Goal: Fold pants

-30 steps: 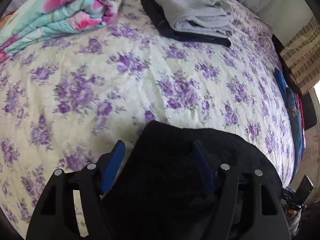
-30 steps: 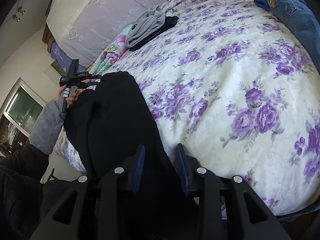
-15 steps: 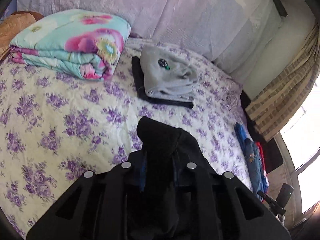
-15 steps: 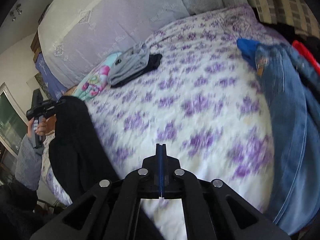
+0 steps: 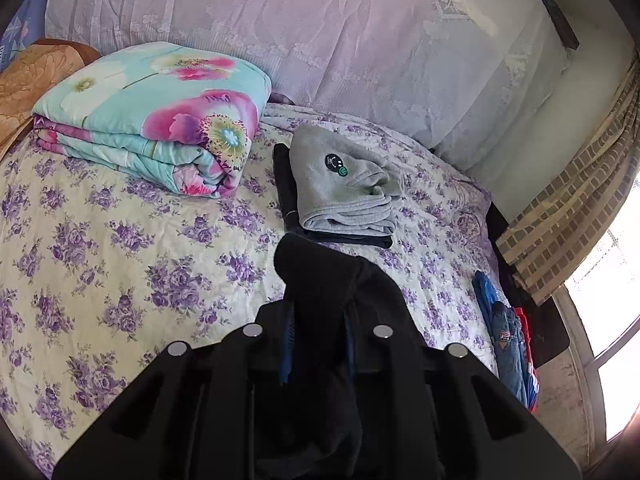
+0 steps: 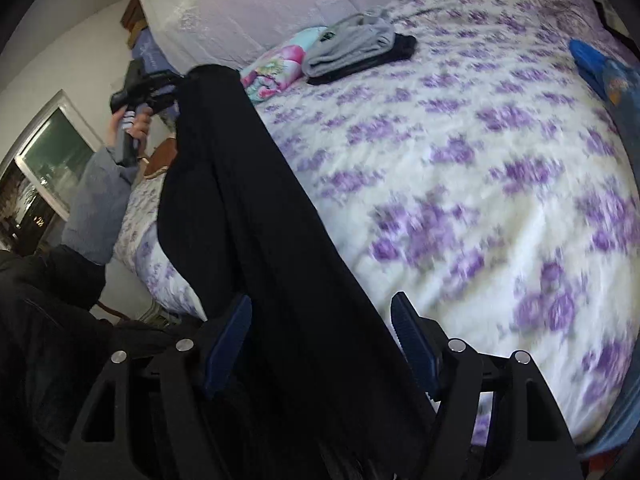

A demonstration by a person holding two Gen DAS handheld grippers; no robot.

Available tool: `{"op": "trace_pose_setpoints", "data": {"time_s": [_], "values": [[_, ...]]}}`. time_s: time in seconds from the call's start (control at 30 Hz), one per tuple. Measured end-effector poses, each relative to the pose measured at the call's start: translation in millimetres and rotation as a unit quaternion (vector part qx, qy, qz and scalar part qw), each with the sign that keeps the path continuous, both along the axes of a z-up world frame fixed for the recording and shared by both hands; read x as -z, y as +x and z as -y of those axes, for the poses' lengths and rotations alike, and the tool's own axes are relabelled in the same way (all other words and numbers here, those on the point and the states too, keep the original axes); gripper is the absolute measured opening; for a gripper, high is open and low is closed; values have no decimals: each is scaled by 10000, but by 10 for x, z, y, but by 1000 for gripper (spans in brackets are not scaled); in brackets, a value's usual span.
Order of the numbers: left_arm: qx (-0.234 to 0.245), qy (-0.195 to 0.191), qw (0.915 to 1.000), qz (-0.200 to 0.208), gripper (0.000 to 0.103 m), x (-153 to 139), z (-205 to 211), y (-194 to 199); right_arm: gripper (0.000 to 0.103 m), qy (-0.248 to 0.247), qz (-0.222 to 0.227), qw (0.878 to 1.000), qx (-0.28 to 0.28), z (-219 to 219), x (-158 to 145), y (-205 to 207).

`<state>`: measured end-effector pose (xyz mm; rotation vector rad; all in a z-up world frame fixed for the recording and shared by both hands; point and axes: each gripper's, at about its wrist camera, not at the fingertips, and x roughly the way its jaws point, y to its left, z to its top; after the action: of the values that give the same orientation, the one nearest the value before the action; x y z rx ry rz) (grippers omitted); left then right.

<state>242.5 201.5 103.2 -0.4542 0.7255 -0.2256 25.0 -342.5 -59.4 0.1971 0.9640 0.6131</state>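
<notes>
the left gripper [image 5: 316,344] had its jaws clamped on the black pants [image 6: 240,208], held up over the bed [image 6: 460,160]. the right gripper [image 6: 320,344] had just spread its jaws, pants between them, not squeezed. no fold was made yet.

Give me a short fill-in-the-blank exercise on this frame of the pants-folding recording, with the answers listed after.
1. The left gripper is shut on the ____ pants.
2. The right gripper has just been opening; its jaws stand ____ around the pants, pads not pressing.
3. The folded grey garment lies on top of a ____ one.
4. The bedspread has ____ flowers.

Answers: black; open; black; purple
</notes>
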Motion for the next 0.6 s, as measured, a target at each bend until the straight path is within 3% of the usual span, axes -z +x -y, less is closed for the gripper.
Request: {"op": "trace_pose_setpoints", "data": {"time_s": [0.03, 0.13, 0.23, 0.33, 0.5, 0.6], "values": [[-35, -79, 9999, 62, 18, -45, -12, 5, 48, -55, -64, 9999, 71, 3, 93, 3], [-55, -277, 9994, 193, 18, -155, -34, -55, 14, 86, -24, 10000, -9, -69, 140, -32], [-243, -14, 9991, 359, 18, -289, -43, -176, 7, -139, 223, 9996, -94, -135, -89, -23], [-427, 28, 9980, 460, 18, -407, -187, -260, 7, -335, 741, 9965, 216, 29, -532, 183], [-849, 138, 9941, 654, 18, -492, -439, -342, 7, -873, 1614, 9826, 287, 37, -1246, 1043], [-1196, 75, 9916, 493, 18, -391, -667, -244, 7, -1056, 1559, 9820, 120, -138, -1391, 1862]]}}
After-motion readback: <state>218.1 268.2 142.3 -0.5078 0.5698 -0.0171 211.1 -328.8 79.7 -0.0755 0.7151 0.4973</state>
